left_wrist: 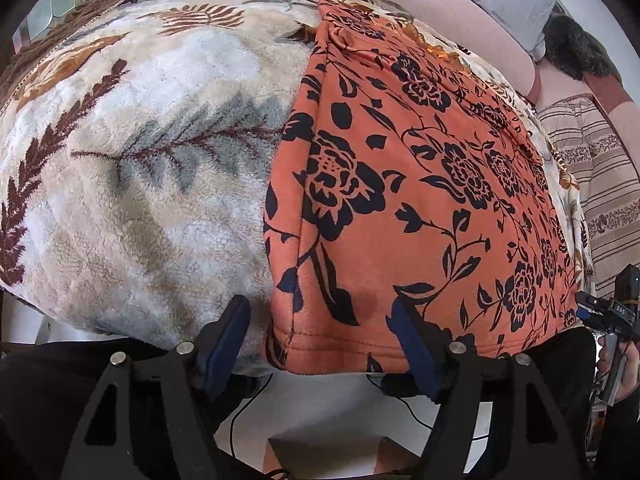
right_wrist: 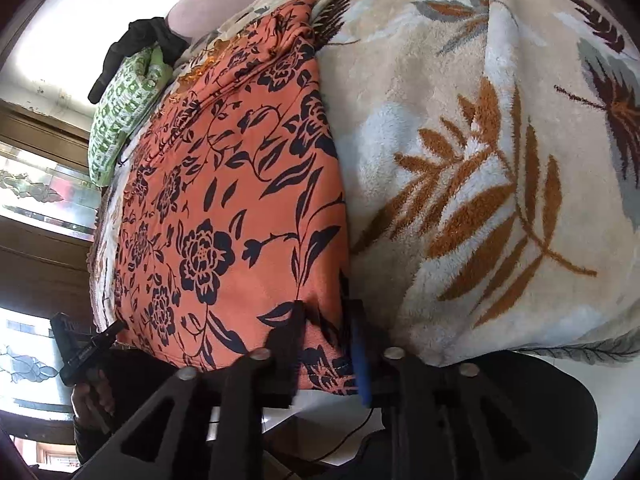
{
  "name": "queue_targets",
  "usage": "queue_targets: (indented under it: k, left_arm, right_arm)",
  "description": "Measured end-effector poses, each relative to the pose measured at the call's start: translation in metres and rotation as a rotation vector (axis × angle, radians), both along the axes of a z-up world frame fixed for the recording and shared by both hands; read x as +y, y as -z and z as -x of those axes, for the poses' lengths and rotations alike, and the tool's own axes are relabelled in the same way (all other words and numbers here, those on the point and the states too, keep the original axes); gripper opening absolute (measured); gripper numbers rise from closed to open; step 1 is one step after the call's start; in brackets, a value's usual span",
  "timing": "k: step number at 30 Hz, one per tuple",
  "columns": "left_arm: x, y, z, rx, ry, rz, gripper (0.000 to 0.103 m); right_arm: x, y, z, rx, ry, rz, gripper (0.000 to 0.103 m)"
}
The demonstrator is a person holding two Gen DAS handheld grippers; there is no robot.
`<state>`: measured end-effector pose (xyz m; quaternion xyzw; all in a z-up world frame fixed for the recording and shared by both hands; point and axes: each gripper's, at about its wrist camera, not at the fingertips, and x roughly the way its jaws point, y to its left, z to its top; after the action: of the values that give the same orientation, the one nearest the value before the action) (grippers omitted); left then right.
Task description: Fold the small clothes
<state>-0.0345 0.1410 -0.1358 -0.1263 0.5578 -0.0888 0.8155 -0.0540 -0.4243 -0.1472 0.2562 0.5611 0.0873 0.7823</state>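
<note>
Slippage is your main risk: on the left, your left gripper [left_wrist: 320, 344] stands wide open with nothing held, its jaws straddling the near-left hem corner of the orange floral garment [left_wrist: 420, 184], which lies flat along the near edge of the leaf-print fleece blanket [left_wrist: 140, 160], so closing there could pinch blanket pile along with the hem. On the right, your right gripper [right_wrist: 326, 344] looks closed onto the near-right hem corner, though only a thin bite shows, and lifting unevenly could pull it free. Beyond lie a green patterned pillow [right_wrist: 120, 108] and a black cloth [right_wrist: 136, 40], neither blocking a forward fold.
</note>
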Motion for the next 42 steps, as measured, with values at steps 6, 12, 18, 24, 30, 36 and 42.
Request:
queue_targets:
  k: [6,12,18,24,30,36,42]
  left_arm:
    - [-0.002,0.004,-0.002,0.022,0.025,-0.006,0.010]
    - [0.011,-0.044,0.000,-0.099,0.018,0.114,0.009]
    - [0.008,-0.003,-0.029,0.087,0.022,0.093,0.009]
    - [0.005,-0.071,-0.075,-0.051,0.078,0.154,0.009]
    - [0.009,-0.154,-0.209,-0.277,0.010,0.241,0.013]
    - [0.004,-0.068,-0.337,-0.139,-0.142,-0.033,0.089]
    - [0.026,-0.062,-0.281,-0.202,-0.123,0.084,0.089]
  right_arm:
    - [0.009,0.007,-0.003,0.033,-0.045,0.035,0.036]
    - [0.001,-0.026,0.002,-0.061,-0.034,-0.139,0.011]
    - [0.000,-0.010,-0.022,-0.020,-0.019,-0.197,0.011]
    - [0.000,-0.032,-0.056,-0.073,-0.020,-0.287,0.011]
    - [-0.014,-0.116,-0.177,-0.316,0.016,-0.309,0.011]
    - [-0.022,-0.073,-0.306,-0.264,0.142,-0.135,0.085]
    - [-0.013,-0.045,-0.259,-0.292,0.083,-0.076,0.089]
